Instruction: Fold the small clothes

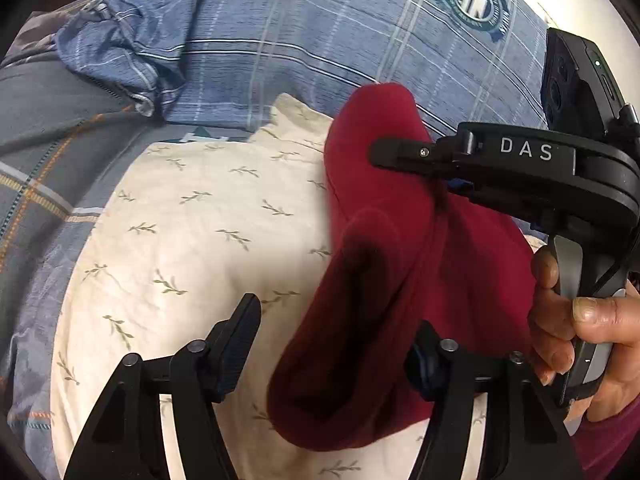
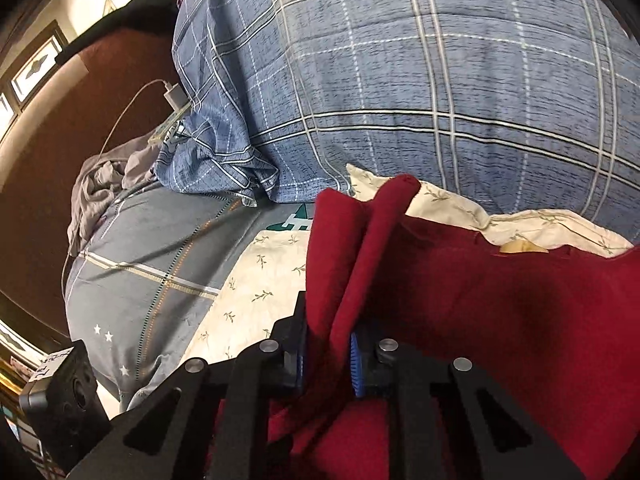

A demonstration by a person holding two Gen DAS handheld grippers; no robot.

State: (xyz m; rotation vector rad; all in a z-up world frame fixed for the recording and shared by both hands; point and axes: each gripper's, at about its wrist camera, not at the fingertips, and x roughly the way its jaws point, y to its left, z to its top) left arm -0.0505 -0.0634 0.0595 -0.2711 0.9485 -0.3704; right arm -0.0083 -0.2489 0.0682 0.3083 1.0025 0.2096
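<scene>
Red knit garment [image 2: 500,300] is pinched in a bunched fold by the right gripper [image 2: 330,354], its length trailing down across the cream leaf-print cloth [image 1: 192,232] to the left gripper [image 1: 340,344], whose jaws stand apart, gripping nothing.

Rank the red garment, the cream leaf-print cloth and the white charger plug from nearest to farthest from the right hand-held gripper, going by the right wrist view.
1. Red garment: pinched between the fingers of the right hand-held gripper.
2. Cream leaf-print cloth: under the garment, showing just left of the fingers.
3. White charger plug: far off, upper left, by the blue plaid bedding.
</scene>
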